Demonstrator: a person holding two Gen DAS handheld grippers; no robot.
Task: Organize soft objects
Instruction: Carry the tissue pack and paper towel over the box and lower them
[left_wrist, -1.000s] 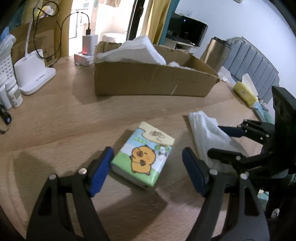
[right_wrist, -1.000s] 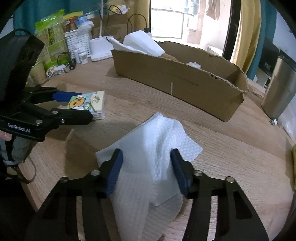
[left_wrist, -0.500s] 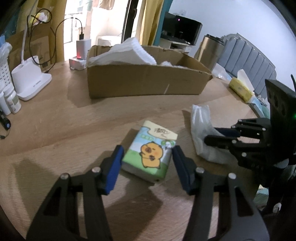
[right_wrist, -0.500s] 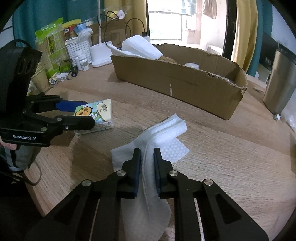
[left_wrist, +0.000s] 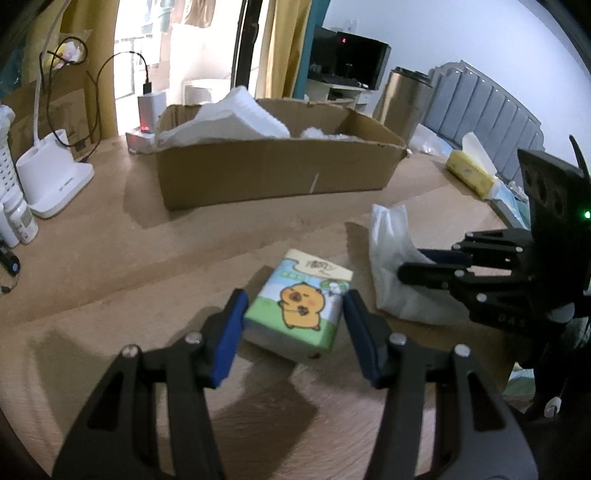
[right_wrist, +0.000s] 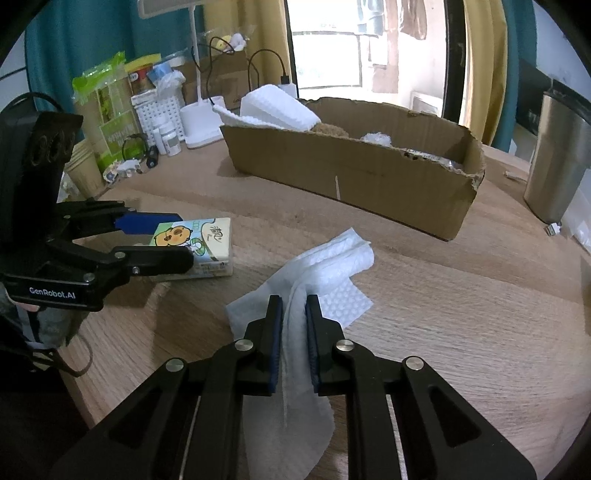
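Observation:
A tissue pack (left_wrist: 299, 306) with a cartoon capybara lies on the wooden table (left_wrist: 147, 266). My left gripper (left_wrist: 293, 314) has its jaws on both sides of the pack and pressed against it. The pack also shows in the right wrist view (right_wrist: 199, 240). A white paper towel (right_wrist: 325, 266) lies crumpled on the table, and my right gripper (right_wrist: 294, 314) is shut on a pinched fold of it. The towel shows in the left wrist view (left_wrist: 391, 258). A long cardboard box (left_wrist: 273, 166) with white cloths in it stands behind.
A white lamp base (left_wrist: 51, 184) and small bottles (left_wrist: 20, 221) stand at the left. A steel tumbler (right_wrist: 557, 158) stands at the right. A yellow tissue box (left_wrist: 469, 170) sits at the far right edge. Snack bags and a white basket (right_wrist: 155, 107) stand at the back left.
My left gripper has closed from wide open onto the sides of the tissue pack. My right gripper has closed onto the paper towel, bunching it into a fold.

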